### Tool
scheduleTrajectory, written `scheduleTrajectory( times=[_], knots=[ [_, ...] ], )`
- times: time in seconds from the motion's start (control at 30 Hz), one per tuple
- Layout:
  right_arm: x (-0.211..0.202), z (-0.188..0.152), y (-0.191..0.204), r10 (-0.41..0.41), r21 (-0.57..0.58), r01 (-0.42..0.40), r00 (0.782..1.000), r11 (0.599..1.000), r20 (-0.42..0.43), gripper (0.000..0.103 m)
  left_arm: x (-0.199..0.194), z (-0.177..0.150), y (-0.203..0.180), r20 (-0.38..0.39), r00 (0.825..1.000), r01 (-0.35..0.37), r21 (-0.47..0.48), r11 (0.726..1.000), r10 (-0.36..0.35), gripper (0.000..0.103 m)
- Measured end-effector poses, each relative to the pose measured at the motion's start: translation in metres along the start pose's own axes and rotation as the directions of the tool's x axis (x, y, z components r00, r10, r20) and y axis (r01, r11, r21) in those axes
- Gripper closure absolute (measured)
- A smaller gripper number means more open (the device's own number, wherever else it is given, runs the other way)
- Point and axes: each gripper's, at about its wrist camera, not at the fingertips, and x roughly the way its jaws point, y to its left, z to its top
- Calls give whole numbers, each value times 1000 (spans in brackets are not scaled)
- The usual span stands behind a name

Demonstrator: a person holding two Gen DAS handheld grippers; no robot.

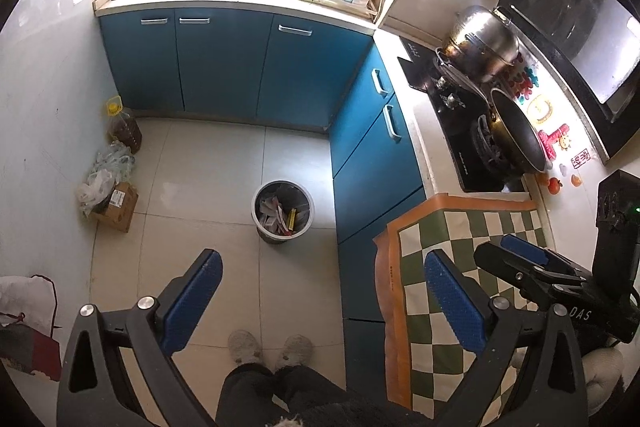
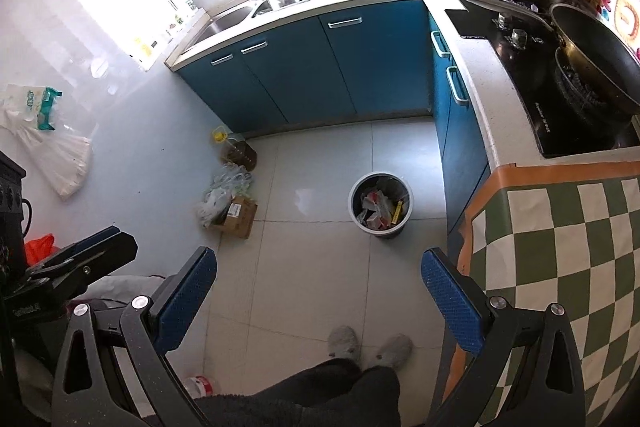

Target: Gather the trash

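Observation:
A round grey trash bin [image 1: 280, 237] stands on the tiled floor beside the blue cabinets, also in the right wrist view [image 2: 380, 233]. Crumpled wrappers [image 1: 272, 213] and a yellow packet [image 1: 292, 219] lie inside it. My left gripper [image 1: 323, 257] is open and holds nothing, hovering high above the floor on the near side of the bin. My right gripper [image 2: 318, 254] is open too, empty, at the edge of the counter. Each gripper shows side-on in the other's view: the right gripper [image 1: 516, 253] over the checkered cloth, the left gripper [image 2: 104, 241] at far left.
A cardboard box [image 1: 120, 207] with plastic bags and an oil bottle [image 1: 124, 127] sit by the left wall. A checkered cloth [image 2: 560, 247] covers the counter; behind it are a stove with a wok [image 1: 516, 131] and a pot [image 1: 480, 43]. A person's slippered feet [image 1: 272, 347] are below.

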Motion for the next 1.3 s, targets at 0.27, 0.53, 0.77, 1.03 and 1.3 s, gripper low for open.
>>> scheduleTrajectory(
  times=[0.27,0.53,0.77,1.03,1.3],
  knots=[
    [3,-3,3,12,11,-11,1000,1000,-13,0,0,-1,2,-5,1000,7,0,1000,-7,0],
    [3,0,6,16,5,-15,1000,1000,-12,0,3,1,4,-19,1000,17,8,1000,-17,0],
    [3,-1,5,17,3,-17,1000,1000,-13,0,5,2,3,-23,999,26,14,1000,-26,0],
    [3,0,3,20,7,-20,1000,1000,-17,0,10,6,3,-42,998,40,17,999,-40,0],
    [5,1,1,22,19,-22,1000,1000,-20,0,11,7,4,-45,998,47,15,999,-46,0]
  ],
)
